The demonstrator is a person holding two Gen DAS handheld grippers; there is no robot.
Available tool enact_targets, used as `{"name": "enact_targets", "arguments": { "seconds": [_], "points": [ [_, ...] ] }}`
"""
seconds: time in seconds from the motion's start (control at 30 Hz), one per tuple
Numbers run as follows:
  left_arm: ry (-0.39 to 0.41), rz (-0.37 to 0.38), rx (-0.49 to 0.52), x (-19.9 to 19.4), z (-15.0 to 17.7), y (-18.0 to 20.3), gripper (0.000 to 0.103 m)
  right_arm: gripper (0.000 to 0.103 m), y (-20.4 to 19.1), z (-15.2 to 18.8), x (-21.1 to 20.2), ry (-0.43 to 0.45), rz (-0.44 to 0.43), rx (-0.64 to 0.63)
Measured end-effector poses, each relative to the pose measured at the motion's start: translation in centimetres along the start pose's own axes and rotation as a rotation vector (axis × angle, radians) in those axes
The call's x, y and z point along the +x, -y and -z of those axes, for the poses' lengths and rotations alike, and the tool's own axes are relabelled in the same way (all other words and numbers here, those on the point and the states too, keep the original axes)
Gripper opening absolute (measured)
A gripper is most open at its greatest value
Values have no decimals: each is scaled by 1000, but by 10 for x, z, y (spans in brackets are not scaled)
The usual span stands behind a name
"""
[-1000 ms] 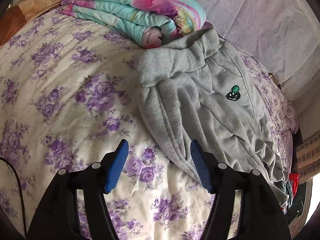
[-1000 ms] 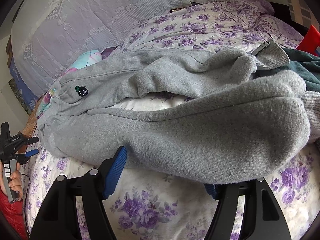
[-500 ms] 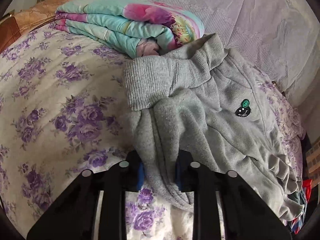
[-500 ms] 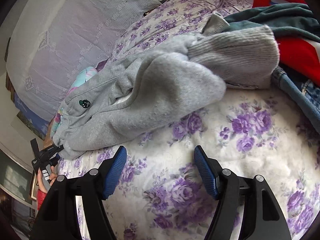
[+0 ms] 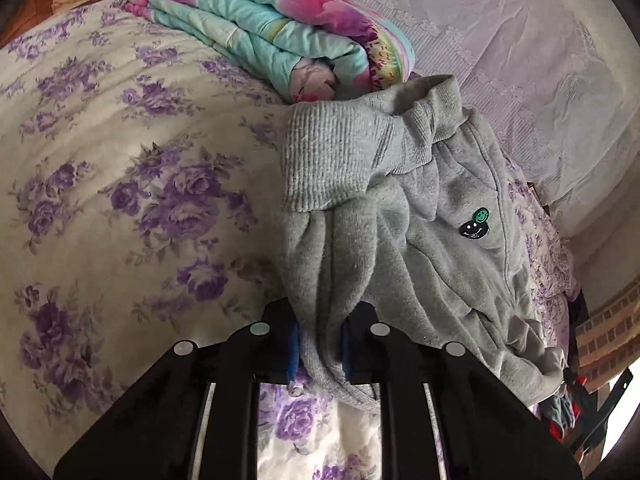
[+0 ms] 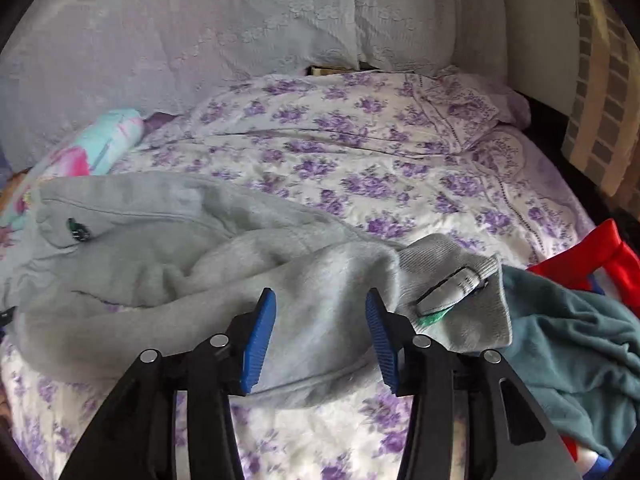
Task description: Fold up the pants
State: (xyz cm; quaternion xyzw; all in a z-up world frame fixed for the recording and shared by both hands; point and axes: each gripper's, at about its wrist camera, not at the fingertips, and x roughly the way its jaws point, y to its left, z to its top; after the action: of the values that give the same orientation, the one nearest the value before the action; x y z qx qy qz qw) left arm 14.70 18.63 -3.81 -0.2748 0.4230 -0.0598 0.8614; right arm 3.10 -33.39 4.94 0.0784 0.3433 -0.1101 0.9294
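Note:
Grey sweatpants [image 5: 432, 248] with a small smiley patch [image 5: 476, 226] lie crumpled on the flowered bedspread [image 5: 100, 160]. Their ribbed waistband [image 5: 332, 160] is folded over at the top. My left gripper [image 5: 320, 344] is closing and its blue pads pinch a bunched fold of the pants just below the waistband. In the right wrist view the pants [image 6: 160, 248] stretch from left to right and end in a ribbed cuff [image 6: 480, 328] with a label. My right gripper [image 6: 320, 336] is over the leg beside that cuff, jaws closing, grey cloth showing between pads that stand apart from it.
A folded turquoise and pink quilt [image 5: 272, 28] lies just behind the waistband. A teal garment [image 6: 568, 340] and something red [image 6: 600, 256] are piled to the right of the cuff. A flowered pillow [image 6: 460, 116] and a pale lace covering [image 6: 200, 20] are at the back.
My left gripper went from wide open to pinching a fold of the pants. My right gripper swung back from bare bedspread to over the leg near the cuff, and its jaws narrowed.

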Motion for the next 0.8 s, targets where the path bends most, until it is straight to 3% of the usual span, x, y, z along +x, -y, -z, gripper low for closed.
{"name": "enact_targets", "arguments": {
  "seconds": [0.03,0.13,0.33,0.47,0.53,0.6,0.7,0.8],
  "points": [
    [-2,3,-1,1,-1,0,15,66,8,12,-15,25,9,17],
    [6,-41,44,5,-1,9,15,69,34,42,-33,20,-23,126],
    [6,-42,45,5,-1,9,17,68,72,56,27,-127,-184,412],
    [5,-36,31,8,-3,7,19,68,54,41,50,-135,-202,393],
    [10,-50,49,11,-4,10,20,60,46,41,59,-160,-252,401],
    [16,-58,61,13,-5,13,20,28,40,46,61,-178,-307,397],
    [26,-62,76,12,-4,16,18,17,43,47,57,-146,-330,422],
    [38,-70,76,6,-1,19,13,13,49,50,46,-126,-366,454]
  ]
}}
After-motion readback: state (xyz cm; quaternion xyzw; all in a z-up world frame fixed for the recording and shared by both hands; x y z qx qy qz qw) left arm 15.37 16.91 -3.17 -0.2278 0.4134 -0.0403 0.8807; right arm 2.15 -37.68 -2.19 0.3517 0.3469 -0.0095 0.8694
